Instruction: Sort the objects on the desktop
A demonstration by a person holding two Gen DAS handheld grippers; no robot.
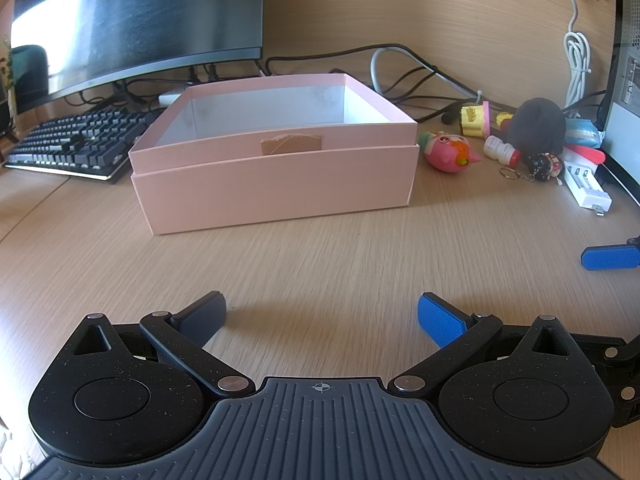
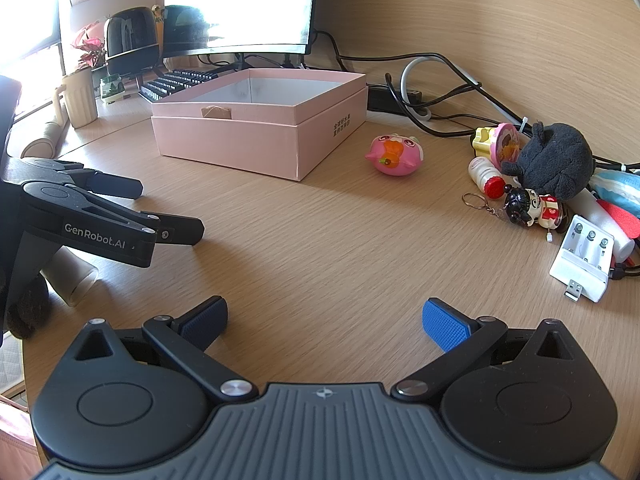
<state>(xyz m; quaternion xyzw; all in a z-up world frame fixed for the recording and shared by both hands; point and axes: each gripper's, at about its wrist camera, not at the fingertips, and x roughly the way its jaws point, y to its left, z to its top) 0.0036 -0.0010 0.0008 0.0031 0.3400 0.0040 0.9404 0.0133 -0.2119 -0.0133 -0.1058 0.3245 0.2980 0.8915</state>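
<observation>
An open pink box (image 1: 276, 184) (image 2: 256, 136) stands on the wooden desk, and nothing shows in the part of its inside I can see. To its right lies a cluster of small items: a pink round toy (image 1: 450, 152) (image 2: 395, 155), a dark plush (image 1: 538, 126) (image 2: 554, 162), a small white bottle with a red cap (image 2: 486, 178), a doll keychain (image 2: 528, 210), a yellow toy (image 1: 474, 120) and a white battery charger (image 2: 584, 260). My left gripper (image 1: 322, 316) hangs open over bare desk in front of the box. My right gripper (image 2: 326, 320) is open too, nothing between its fingers.
A monitor (image 1: 136, 20) and a black keyboard (image 1: 76, 144) sit behind and left of the box. Cables (image 2: 436, 92) run along the back wall. A beige cup (image 2: 80, 98), a plant and a black speaker (image 2: 130, 38) stand far left. A cardboard tube (image 2: 70, 276) lies by the left gripper (image 2: 136, 208).
</observation>
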